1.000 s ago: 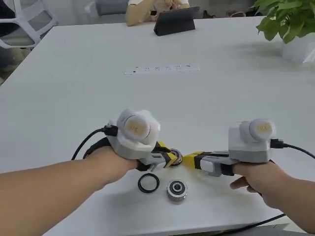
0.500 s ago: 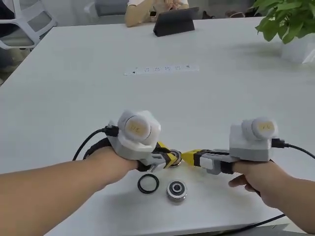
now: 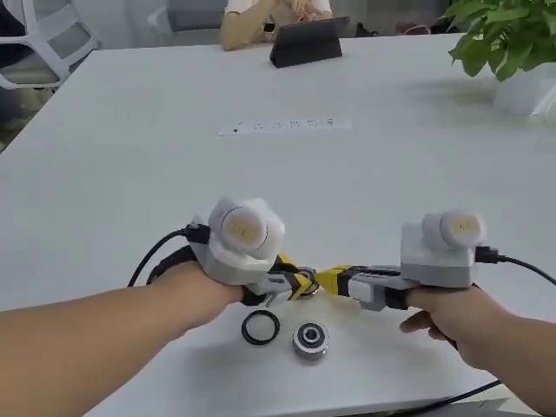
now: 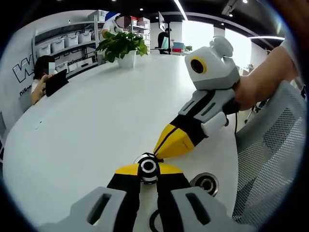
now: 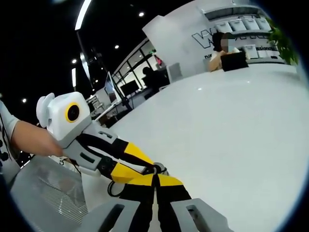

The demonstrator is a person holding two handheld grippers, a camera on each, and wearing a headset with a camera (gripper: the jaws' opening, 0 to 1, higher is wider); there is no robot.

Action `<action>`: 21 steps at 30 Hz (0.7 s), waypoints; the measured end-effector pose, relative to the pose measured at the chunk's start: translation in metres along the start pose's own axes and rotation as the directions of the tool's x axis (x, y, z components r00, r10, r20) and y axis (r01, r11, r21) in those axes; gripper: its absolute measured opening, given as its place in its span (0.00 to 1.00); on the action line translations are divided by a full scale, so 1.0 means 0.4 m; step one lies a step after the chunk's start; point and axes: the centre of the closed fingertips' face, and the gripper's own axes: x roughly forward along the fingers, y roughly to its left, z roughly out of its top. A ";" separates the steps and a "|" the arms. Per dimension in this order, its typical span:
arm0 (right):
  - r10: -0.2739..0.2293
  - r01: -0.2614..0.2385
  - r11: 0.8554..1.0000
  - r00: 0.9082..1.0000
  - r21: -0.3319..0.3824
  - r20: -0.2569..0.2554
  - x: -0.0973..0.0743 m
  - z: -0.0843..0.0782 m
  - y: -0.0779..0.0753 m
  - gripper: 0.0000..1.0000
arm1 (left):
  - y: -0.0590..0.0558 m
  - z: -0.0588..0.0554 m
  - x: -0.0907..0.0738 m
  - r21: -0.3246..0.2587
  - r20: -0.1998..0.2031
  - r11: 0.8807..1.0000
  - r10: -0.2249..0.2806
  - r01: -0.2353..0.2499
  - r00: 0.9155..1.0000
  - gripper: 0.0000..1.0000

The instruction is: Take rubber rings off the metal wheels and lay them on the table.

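Observation:
My left gripper (image 3: 301, 282) (image 4: 148, 170) is shut on a small metal wheel (image 4: 148, 166) (image 5: 160, 168) that still wears its black rubber ring, held just above the table. My right gripper (image 3: 321, 280) (image 5: 155, 177) comes in from the right. Its yellow fingertips (image 4: 161, 149) are pressed together at the wheel's rim, pinching the ring's edge. A bare metal wheel (image 3: 310, 339) (image 4: 206, 183) lies on the white table (image 3: 287, 174) in front of the grippers. To its left a loose black rubber ring (image 3: 260, 327) lies flat.
A white power strip (image 3: 285, 124) lies mid-table. At the far edge a person sits behind a dark tablet (image 3: 304, 41). A potted plant (image 3: 508, 43) stands at the back right. Cables trail from both grippers near the front edge.
My right gripper has moved a little left, bringing its tips up to the wheel held by the left gripper. The loose ring and bare wheel have not moved.

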 end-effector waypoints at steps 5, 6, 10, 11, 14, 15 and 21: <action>0.005 -0.005 1.000 1.000 0.003 0.002 0.001 0.001 0.003 0.00 | 0.001 0.000 0.000 0.007 -0.001 1.000 -0.002 0.002 1.000 0.07; 0.007 -0.007 1.000 1.000 0.002 0.002 0.001 0.002 0.005 0.00 | 0.001 0.000 0.000 0.007 -0.001 1.000 -0.002 0.002 1.000 0.07; 0.015 -0.015 1.000 1.000 0.005 0.005 0.002 0.004 0.011 0.00 | 0.001 0.000 0.000 0.008 -0.002 1.000 -0.001 0.001 1.000 0.07; 0.016 -0.016 1.000 1.000 0.004 0.006 0.002 0.005 0.012 0.00 | 0.001 0.000 0.000 0.008 -0.002 1.000 -0.001 0.001 1.000 0.07; 0.027 -0.027 1.000 1.000 0.005 0.012 0.004 0.007 0.018 0.00 | 0.001 0.000 -0.001 0.009 -0.002 1.000 -0.002 0.002 1.000 0.07; 0.035 -0.036 0.999 0.999 0.006 0.018 0.004 0.010 0.023 0.00 | 0.000 0.000 -0.001 0.010 -0.002 1.000 -0.002 0.002 1.000 0.07; 0.047 -0.047 0.999 0.999 -0.011 0.023 0.003 0.012 0.029 0.00 | -0.001 0.001 -0.001 0.008 0.000 1.000 -0.001 0.001 1.000 0.07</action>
